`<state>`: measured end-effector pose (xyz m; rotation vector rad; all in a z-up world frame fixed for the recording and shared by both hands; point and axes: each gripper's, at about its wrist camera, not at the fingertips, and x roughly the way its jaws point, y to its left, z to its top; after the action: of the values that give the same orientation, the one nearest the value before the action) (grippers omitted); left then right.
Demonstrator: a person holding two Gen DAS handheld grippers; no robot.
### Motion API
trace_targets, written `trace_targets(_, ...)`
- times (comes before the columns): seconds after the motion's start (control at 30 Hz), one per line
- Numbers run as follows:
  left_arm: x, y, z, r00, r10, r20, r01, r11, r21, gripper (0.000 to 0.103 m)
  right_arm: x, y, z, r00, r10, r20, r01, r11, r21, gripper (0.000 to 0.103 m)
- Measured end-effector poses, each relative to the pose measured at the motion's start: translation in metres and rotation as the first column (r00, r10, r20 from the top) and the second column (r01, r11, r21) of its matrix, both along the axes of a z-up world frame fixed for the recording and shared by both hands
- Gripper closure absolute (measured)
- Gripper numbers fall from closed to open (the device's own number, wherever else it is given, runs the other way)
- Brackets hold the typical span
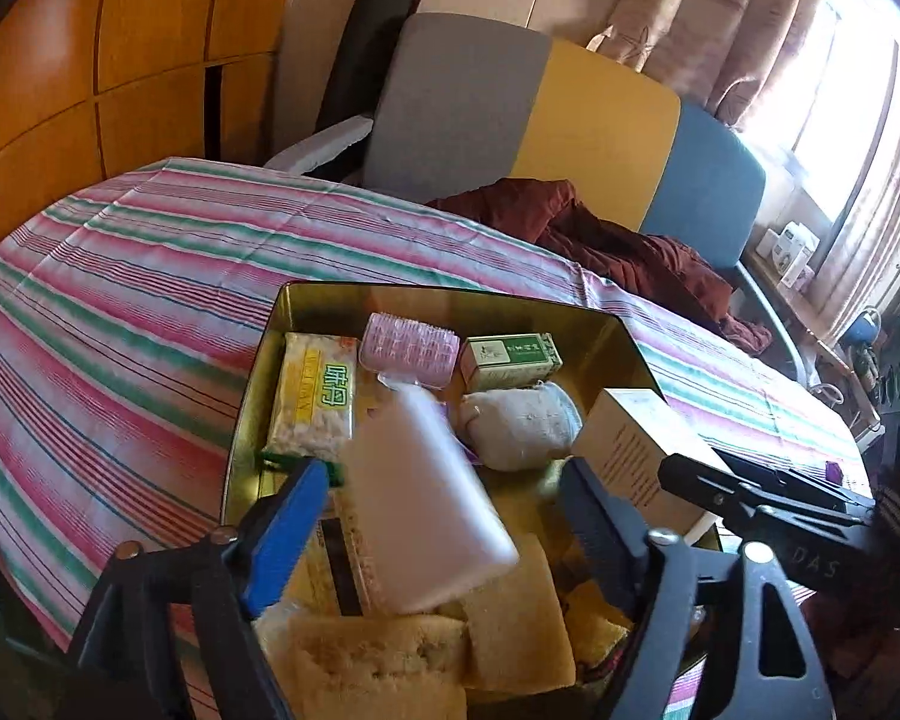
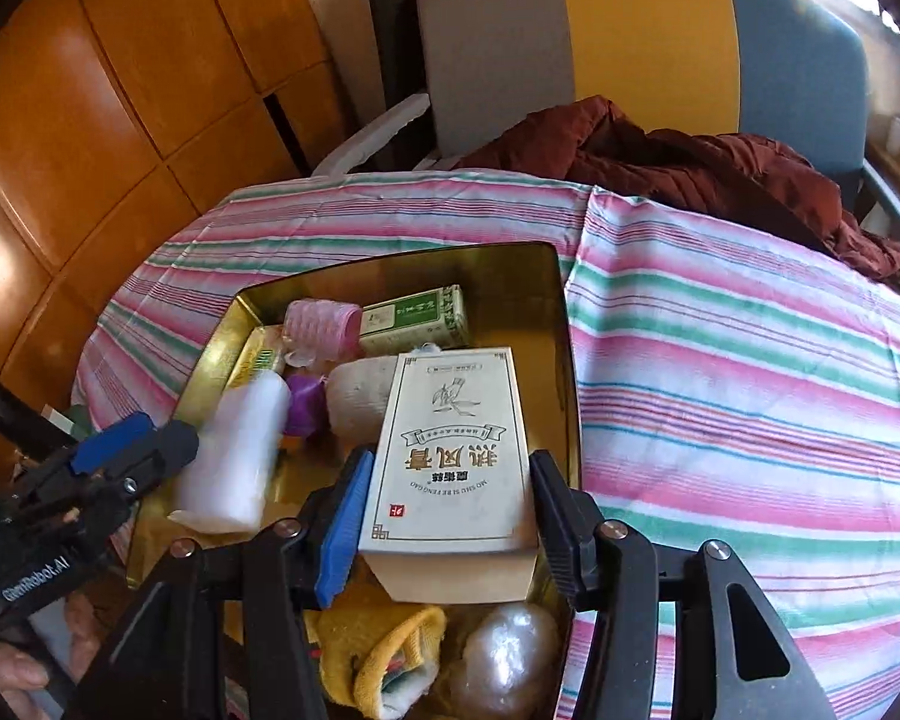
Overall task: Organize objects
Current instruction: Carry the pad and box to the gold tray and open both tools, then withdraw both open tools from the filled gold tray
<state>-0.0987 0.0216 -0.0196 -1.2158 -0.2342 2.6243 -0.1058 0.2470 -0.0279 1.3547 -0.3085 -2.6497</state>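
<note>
- Two grippers over a gold tin (image 2: 561,324): the right gripper (image 2: 447,516) is clamped on a stiff cream carton (image 2: 450,450), best held by its sides
- A soft white packet (image 1: 420,498) lies loose between the wide-open left gripper (image 1: 444,516)

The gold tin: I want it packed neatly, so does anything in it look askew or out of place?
Yes. The cream box sits tilted in the gold tin, propped on other items between the right gripper's fingers. The white bottle lies slanted and blurred between the left gripper's fingers.

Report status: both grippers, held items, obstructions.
Left gripper open around white pack. Right gripper shut on cream box over gold tin. Tin crowded.
</note>
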Motion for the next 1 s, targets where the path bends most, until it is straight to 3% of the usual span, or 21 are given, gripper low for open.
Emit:
trace_targets(0.1, 0.003, 0.000, 0.003, 1.000, -0.002, -0.003, 0.002, 1.000, -0.002, 0.018, 0.012, 0.000, 0.008, 1.000, 0.000, -0.028, -0.002, 0.999, -0.042, 0.040)
trace_targets(0.17, 0.004, -0.003, 0.006, 1.000, 0.013, -0.010, -0.013, 1.000, 0.001, 0.018, 0.020, -0.001, 0.012, 0.999, 0.004, -0.032, -0.006, 0.998, -0.058, 0.024)
trace_targets(0.27, 0.010, -0.012, 0.008, 0.999, 0.044, -0.015, -0.044, 0.999, -0.015, 0.018, 0.031, -0.009, 0.014, 0.999, 0.018, -0.042, -0.018, 1.000, -0.002, 0.021)
trace_targets(0.3, 0.014, -0.015, 0.008, 0.999, 0.048, -0.014, -0.048, 0.999, -0.020, 0.018, 0.030, -0.012, 0.012, 0.999, 0.031, -0.037, -0.030, 0.999, 0.021, 0.023)
trace_targets(0.37, 0.020, -0.019, 0.008, 0.998, 0.056, -0.014, -0.056, 0.998, -0.030, 0.018, 0.025, -0.017, 0.005, 0.999, 0.051, -0.017, -0.050, 0.997, 0.057, 0.047)
trace_targets(0.43, 0.027, -0.022, 0.009, 0.998, 0.064, -0.018, -0.065, 0.997, -0.048, 0.018, 0.015, -0.020, -0.002, 0.999, 0.042, -0.005, -0.042, 0.996, 0.074, 0.060)
trace_targets(0.6, 0.038, -0.023, 0.014, 0.996, 0.074, -0.044, -0.078, 0.993, -0.088, 0.018, -0.003, -0.024, -0.018, 0.998, 0.053, 0.028, -0.056, 0.994, 0.090, 0.063)
trace_targets(0.73, 0.043, -0.023, 0.020, 0.992, 0.102, -0.070, -0.110, 0.987, -0.114, 0.018, 0.007, -0.026, -0.017, 0.998, 0.067, 0.022, -0.068, 0.995, 0.077, 0.062)
trace_targets(0.8, 0.046, -0.022, 0.023, 0.989, 0.122, -0.088, -0.133, 0.982, -0.134, 0.018, 0.014, -0.026, -0.013, 0.997, 0.072, 0.016, -0.073, 0.994, 0.079, 0.055)
trace_targets(0.87, 0.050, -0.020, 0.026, 0.985, 0.136, -0.107, -0.152, 0.976, -0.159, 0.018, 0.021, -0.027, -0.008, 0.998, 0.061, -0.007, -0.060, 0.994, 0.091, 0.036)
trace_targets(1.0, 0.058, -0.017, 0.029, 0.983, 0.140, -0.121, -0.161, 0.970, -0.184, 0.018, 0.034, -0.032, 0.003, 0.997, 0.055, -0.047, -0.050, 0.993, 0.109, 0.024)
